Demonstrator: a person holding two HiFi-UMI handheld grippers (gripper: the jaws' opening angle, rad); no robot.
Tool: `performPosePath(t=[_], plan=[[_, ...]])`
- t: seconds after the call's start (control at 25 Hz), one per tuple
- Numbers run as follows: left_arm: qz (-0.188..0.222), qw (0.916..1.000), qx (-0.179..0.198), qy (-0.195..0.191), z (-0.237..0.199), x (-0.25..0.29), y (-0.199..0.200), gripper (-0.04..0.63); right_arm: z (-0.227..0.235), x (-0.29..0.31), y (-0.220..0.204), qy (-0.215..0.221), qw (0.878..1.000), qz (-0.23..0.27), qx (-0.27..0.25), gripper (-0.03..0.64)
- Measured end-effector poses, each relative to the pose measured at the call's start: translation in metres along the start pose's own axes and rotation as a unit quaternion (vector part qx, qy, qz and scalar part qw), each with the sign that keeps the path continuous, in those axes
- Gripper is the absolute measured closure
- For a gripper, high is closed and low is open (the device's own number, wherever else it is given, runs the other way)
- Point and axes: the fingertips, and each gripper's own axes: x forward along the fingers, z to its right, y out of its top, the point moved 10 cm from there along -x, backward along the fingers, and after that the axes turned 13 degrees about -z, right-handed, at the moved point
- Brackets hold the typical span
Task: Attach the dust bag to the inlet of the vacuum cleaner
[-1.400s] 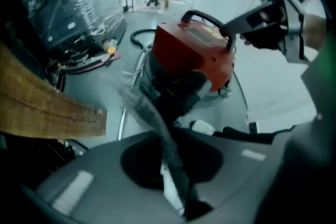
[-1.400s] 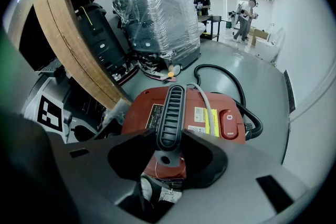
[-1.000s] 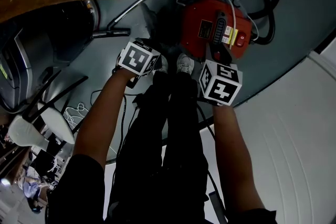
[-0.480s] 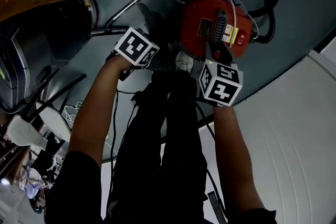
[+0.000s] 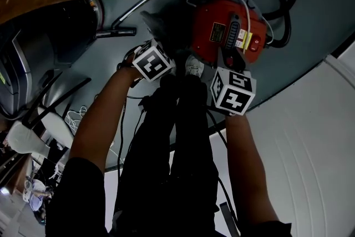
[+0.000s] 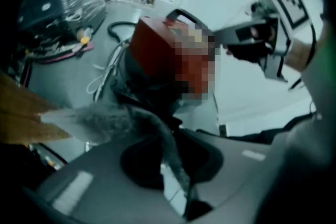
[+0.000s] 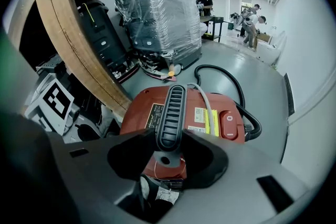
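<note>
Head view looked steeply down from above onto the floor [image 5: 316, 3] and the vacuum cleaner [image 5: 224, 30]. Left gripper view faced the vacuum cleaner [image 6: 157, 55] from close alongside. Right gripper view sat closer still, looking along its handle [image 7: 170, 110]. All three views shared the vacuum cleaner [image 7: 210, 113].

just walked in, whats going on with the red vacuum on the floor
A person stands over the red vacuum cleaner with a gripper in each hand. The right gripper is shut on the vacuum's black carry handle. The left gripper pinches a grey dust bag, held close beside the vacuum's body. The inlet can't be seen, and the bag doesn't look fitted yet.
</note>
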Motion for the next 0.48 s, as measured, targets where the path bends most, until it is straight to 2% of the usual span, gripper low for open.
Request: performPosePath(t=[0.04,0.12,0.16,0.2,0.24,0.28,0.32,0.36,0.44,0.48], plan=[[0.019,0.9987,-0.038,-0.029,-0.004,0.000,-0.001,0.552,0.000,0.000,0.000,-0.001,1.000,0.000,0.000,0.468],[0.049,0.9892,-0.109,-0.084,-0.012,0.000,-0.005,0.558,0.000,0.000,0.000,-0.003,1.000,0.002,-0.001,0.466],[0.056,0.9843,-0.131,-0.104,-0.014,0.000,-0.008,0.568,0.000,0.000,0.000,-0.003,1.000,0.002,-0.001,0.465],[0.059,0.9824,-0.138,-0.111,-0.015,-0.001,-0.009,0.577,-0.001,0.000,0.000,-0.004,1.000,0.002,-0.002,0.465],[0.054,0.9852,-0.125,-0.103,-0.014,-0.002,-0.009,0.580,-0.001,0.000,0.000,-0.004,1.000,0.002,-0.003,0.465],[0.042,0.9915,-0.094,-0.081,-0.011,-0.004,-0.006,0.581,-0.001,0.001,0.000,-0.004,1.000,0.002,-0.004,0.465],[0.021,0.9975,-0.047,-0.047,-0.007,-0.004,-0.002,0.583,-0.001,0.001,0.001,-0.004,1.000,0.001,-0.005,0.463],[-0.004,0.9999,0.007,-0.011,-0.002,-0.004,0.003,0.584,-0.001,0.001,0.001,-0.004,1.000,0.001,-0.005,0.463],[-0.047,0.9932,0.097,0.044,0.006,-0.001,0.010,0.586,-0.001,0.001,0.001,-0.003,1.000,-0.002,-0.005,0.463],[-0.057,0.9898,0.118,0.055,0.008,0.000,0.011,0.586,-0.001,0.001,0.001,-0.002,1.000,-0.003,-0.005,0.463]])
